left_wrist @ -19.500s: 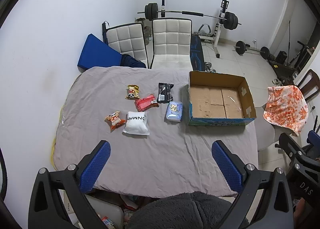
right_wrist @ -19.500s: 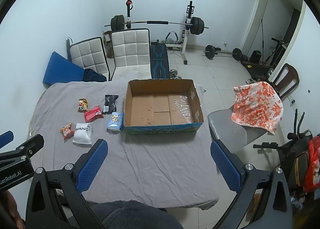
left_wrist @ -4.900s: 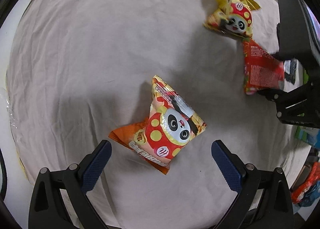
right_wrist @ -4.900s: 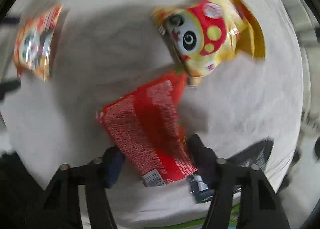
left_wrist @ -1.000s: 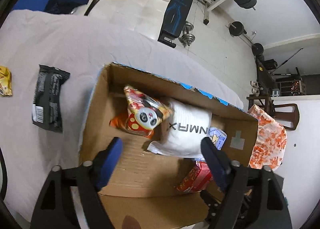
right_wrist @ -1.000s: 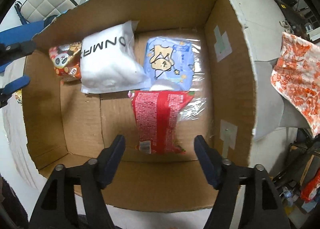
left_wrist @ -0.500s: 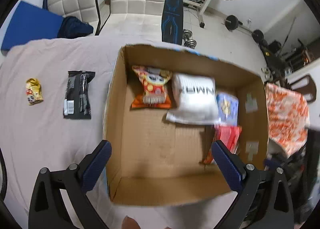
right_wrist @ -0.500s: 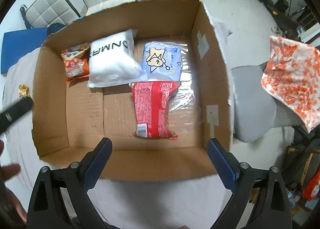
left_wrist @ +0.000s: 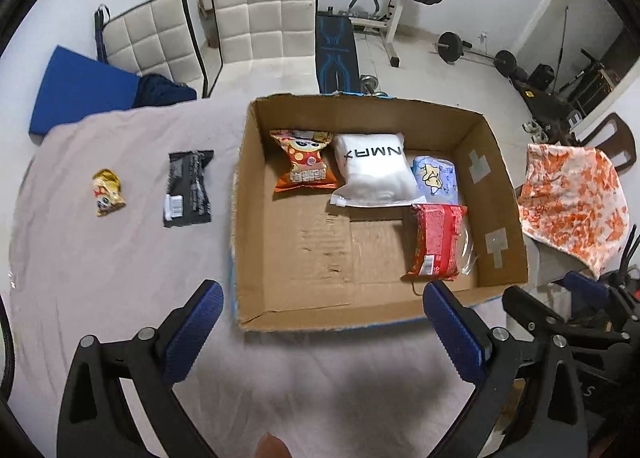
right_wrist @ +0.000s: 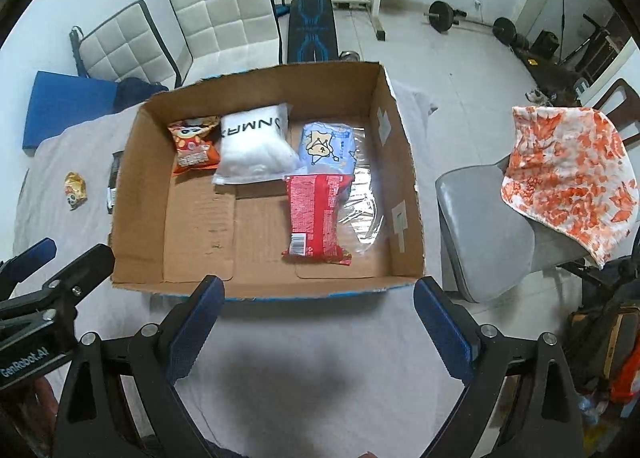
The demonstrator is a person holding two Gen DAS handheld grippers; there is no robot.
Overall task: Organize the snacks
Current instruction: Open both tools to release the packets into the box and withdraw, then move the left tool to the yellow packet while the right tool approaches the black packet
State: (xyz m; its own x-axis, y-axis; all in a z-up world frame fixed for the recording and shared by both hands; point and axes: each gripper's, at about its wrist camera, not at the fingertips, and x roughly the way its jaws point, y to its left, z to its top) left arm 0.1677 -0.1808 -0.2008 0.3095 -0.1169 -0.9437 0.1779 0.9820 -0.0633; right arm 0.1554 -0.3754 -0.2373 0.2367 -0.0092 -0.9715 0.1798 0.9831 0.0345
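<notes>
The cardboard box (left_wrist: 320,250) on the grey-clothed table holds an orange panda bag (left_wrist: 305,161), a white pouch (left_wrist: 374,170), a light blue pack (left_wrist: 434,178) and a red pack (left_wrist: 436,242). Left of the box on the cloth lie a black pack (left_wrist: 188,188) and a small yellow panda bag (left_wrist: 107,192). My left gripper (left_wrist: 323,292) hangs open above the box's near wall with nothing between its fingers. My right gripper (right_wrist: 318,286) is open and empty too, above the near wall of the box (right_wrist: 208,234), and the red pack (right_wrist: 316,214) lies ahead of it.
Two white padded chairs (left_wrist: 260,14) and a blue mat (left_wrist: 80,90) stand behind the table. A grey chair (right_wrist: 480,226) draped with an orange-and-white cloth (right_wrist: 568,178) is right of the box. A weight bench and barbells fill the back of the room.
Both grippers have risen and drawn back from the box, so more of the table shows. Their jaws stand wider than a second ago. The snacks in the box lie unmoved.
</notes>
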